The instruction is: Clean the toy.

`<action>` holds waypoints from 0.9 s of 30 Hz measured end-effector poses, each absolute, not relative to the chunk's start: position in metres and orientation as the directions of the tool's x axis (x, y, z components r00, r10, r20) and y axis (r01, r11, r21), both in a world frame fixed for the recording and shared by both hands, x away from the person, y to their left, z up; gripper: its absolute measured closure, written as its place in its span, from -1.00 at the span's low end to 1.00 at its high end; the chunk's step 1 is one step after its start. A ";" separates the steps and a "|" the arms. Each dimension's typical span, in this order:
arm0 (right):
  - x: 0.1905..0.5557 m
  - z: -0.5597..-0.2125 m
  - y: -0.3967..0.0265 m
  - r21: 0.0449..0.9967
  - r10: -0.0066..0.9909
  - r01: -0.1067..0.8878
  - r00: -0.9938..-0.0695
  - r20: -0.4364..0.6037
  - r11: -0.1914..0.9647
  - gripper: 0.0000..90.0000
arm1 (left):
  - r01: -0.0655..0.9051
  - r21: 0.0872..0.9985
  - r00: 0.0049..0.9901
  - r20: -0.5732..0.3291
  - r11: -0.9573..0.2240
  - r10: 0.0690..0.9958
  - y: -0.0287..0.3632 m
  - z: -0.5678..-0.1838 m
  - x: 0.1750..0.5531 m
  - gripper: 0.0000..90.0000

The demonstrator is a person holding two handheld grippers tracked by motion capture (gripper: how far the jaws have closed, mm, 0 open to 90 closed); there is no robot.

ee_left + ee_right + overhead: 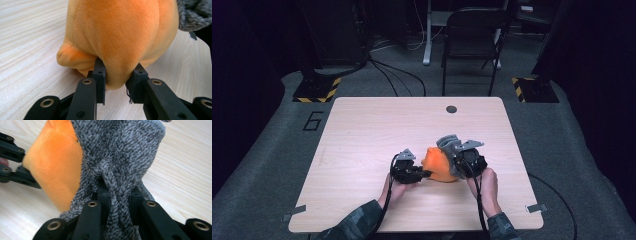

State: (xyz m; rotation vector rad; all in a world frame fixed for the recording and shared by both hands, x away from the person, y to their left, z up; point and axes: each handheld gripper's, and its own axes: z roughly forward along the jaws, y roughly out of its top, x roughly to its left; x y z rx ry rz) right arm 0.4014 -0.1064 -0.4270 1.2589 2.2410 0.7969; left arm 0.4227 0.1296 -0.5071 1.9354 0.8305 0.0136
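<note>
Left gripper view: left gripper (117, 86) pinches fold of soft orange plush toy (120, 37), jaws partly closed on it. Right gripper (117, 202) clamps fuzzy grey knitted sock (120, 152), stretched over toy's far end. Toy sits between both grippers, near front middle of pale wooden table (362, 125). Likely light, squashy, not fragile; grip plush bulge, sock edge.

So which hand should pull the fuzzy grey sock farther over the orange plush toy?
Probably the right gripper: it already pinches the fuzzy grey knitted sock. The left gripper grips the orange plush toy, steadying it.
</note>
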 end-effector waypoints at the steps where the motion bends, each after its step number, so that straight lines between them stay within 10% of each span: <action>1: 0.402 -0.428 -0.107 0.668 0.867 0.610 -0.487 -0.108 0.426 0.74 | 0.536 0.797 0.769 -0.325 -0.278 0.550 0.130 -0.507 0.423 0.51; 13: 0.405 -0.433 -0.114 0.666 0.873 0.619 -0.478 -0.101 0.416 0.74 | 0.344 0.853 0.847 -0.101 -0.392 0.522 0.138 -0.501 0.426 -0.47; 27: 0.410 -0.435 -0.118 0.664 0.872 0.624 -0.481 -0.090 0.412 0.74 | 0.217 0.813 0.884 0.071 -0.541 0.462 0.130 -0.518 0.438 -0.66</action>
